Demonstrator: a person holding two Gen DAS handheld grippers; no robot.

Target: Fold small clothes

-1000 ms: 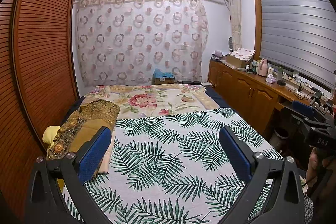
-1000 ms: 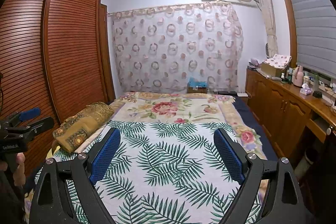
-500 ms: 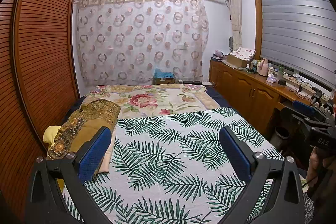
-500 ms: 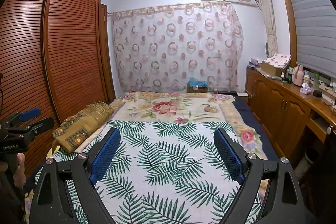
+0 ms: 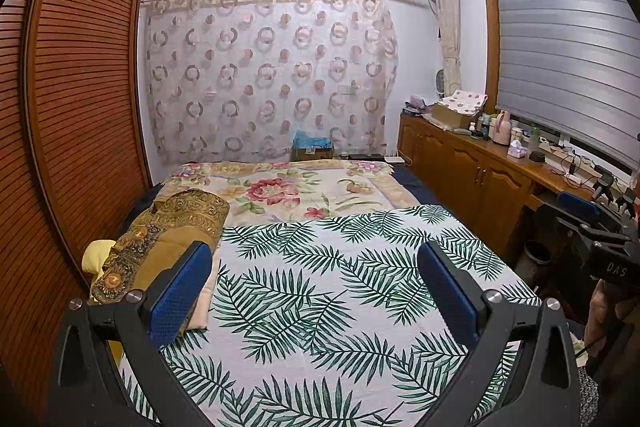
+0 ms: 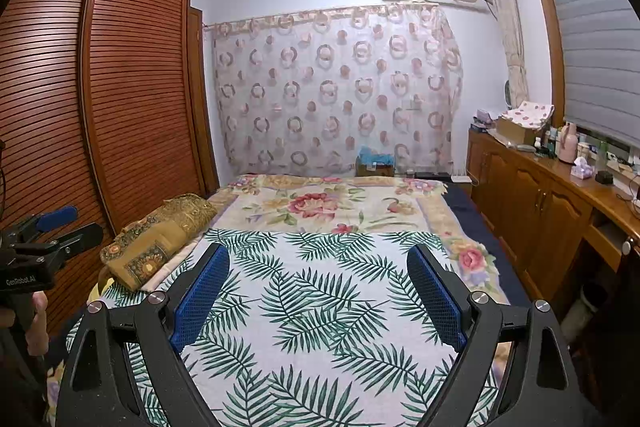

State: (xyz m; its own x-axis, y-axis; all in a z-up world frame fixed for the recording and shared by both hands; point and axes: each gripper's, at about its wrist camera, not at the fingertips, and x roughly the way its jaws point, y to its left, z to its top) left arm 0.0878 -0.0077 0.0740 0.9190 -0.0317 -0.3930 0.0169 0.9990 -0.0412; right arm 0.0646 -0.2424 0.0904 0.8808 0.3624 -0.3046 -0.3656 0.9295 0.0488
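My left gripper (image 5: 314,253) is open over the bed, with nothing between its blue pads (image 5: 180,299). My right gripper (image 6: 317,255) is open as well and holds nothing. Below both lies a white sheet with green palm leaves (image 5: 320,287) (image 6: 320,307), flat on the bed. A folded golden-brown patterned quilt (image 5: 168,227) (image 6: 160,231) rests along the bed's left edge. A yellow cloth (image 5: 96,255) and a pale pink cloth (image 5: 204,307) peek out from under it. Each view shows the other gripper at its side edge, held by a hand (image 6: 36,319).
A floral blanket (image 5: 304,187) covers the far half of the bed. Louvred wooden wardrobe doors (image 5: 80,107) stand close on the left. A wooden cabinet (image 5: 480,179) with bottles and boxes runs along the right, with a bin (image 5: 536,259) at its foot. A curtain (image 5: 272,75) hangs behind.
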